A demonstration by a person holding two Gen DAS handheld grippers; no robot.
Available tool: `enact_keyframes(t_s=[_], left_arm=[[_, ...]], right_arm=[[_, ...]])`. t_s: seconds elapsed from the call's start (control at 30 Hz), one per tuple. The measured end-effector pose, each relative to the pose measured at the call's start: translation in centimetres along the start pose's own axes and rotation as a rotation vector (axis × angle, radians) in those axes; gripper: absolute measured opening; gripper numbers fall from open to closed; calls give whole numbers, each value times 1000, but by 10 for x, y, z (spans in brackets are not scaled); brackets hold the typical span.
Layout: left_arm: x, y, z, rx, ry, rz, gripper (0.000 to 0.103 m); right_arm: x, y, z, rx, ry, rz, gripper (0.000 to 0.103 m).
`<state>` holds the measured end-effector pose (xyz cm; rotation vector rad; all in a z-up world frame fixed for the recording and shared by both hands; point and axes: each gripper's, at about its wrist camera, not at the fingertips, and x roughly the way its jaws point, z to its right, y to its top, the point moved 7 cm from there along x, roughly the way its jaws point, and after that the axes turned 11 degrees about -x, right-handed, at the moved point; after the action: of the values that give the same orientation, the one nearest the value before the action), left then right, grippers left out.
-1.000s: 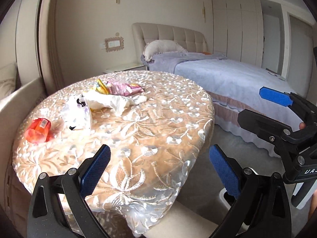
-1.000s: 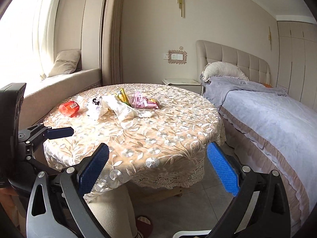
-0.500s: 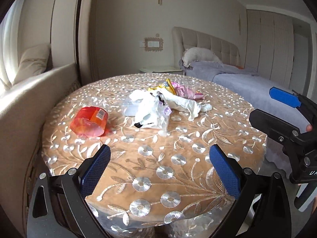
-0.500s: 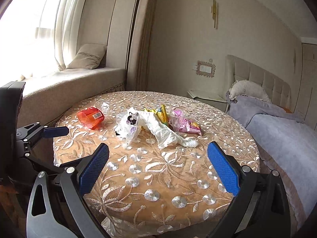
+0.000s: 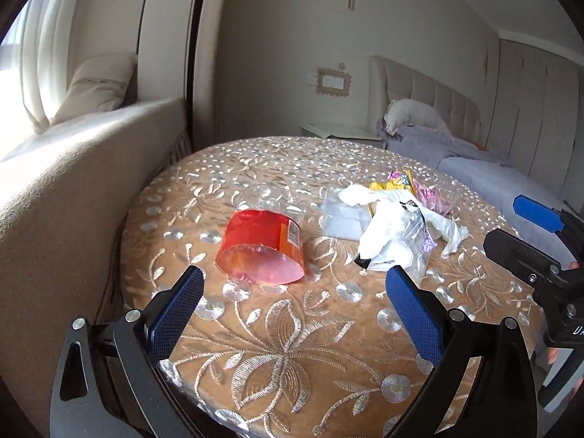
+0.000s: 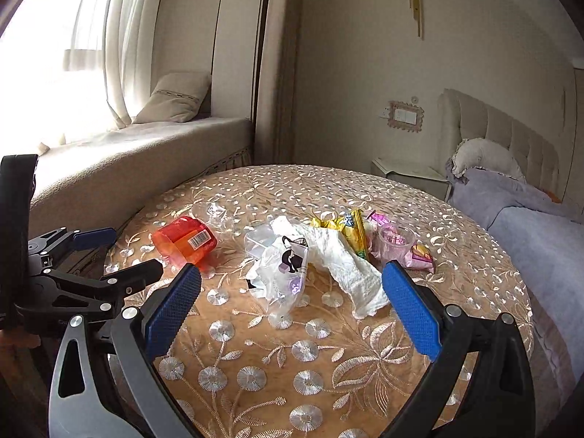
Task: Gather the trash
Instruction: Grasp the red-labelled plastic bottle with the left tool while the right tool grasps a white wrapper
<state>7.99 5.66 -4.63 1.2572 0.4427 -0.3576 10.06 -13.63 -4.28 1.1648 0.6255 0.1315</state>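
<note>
Trash lies on a round table with an embroidered cloth. An orange-red plastic tub lies on its side at the left. Right of it are a white printed plastic bag, a crumpled white tissue, a yellow wrapper and a clear cup on pink wrappers. My left gripper is open, hovering just short of the tub. My right gripper is open over the near part of the table, in front of the bag.
A cushioned window seat with a pillow runs along the left. A bed with a lilac cover stands at the right, a nightstand behind the table. Crumpled clear plastic lies beyond the tub.
Both grippers have swung left and come in closer over the table. The trash now looms larger, with the tub straight ahead of the left gripper. Both stayed open.
</note>
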Motion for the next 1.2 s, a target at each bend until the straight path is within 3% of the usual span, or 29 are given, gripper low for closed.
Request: enact_keyframes(t_s=[0.23, 0.5, 1.0, 1.03, 1.13, 1.17, 1.2], left_arm=[[22, 12, -15, -1, 12, -21, 98], [51, 22, -20, -6, 24, -67, 98], [109, 20, -34, -31, 42, -252, 98], [113, 20, -34, -33, 42, -267, 98], [120, 18, -35, -44, 33, -295, 96], [121, 18, -34, -39, 30, -296, 84], [122, 18, -34, -25, 43, -285, 77]], right_arm=[[30, 4, -9, 3, 32, -40, 99], [54, 6, -4, -3, 3, -84, 99], [110, -16, -1, 81, 59, -282, 99], [112, -17, -2, 87, 69, -286, 97], [119, -20, -6, 83, 91, -320, 69], [121, -22, -7, 88, 110, -330, 52], [122, -23, -8, 95, 120, -331, 45]])
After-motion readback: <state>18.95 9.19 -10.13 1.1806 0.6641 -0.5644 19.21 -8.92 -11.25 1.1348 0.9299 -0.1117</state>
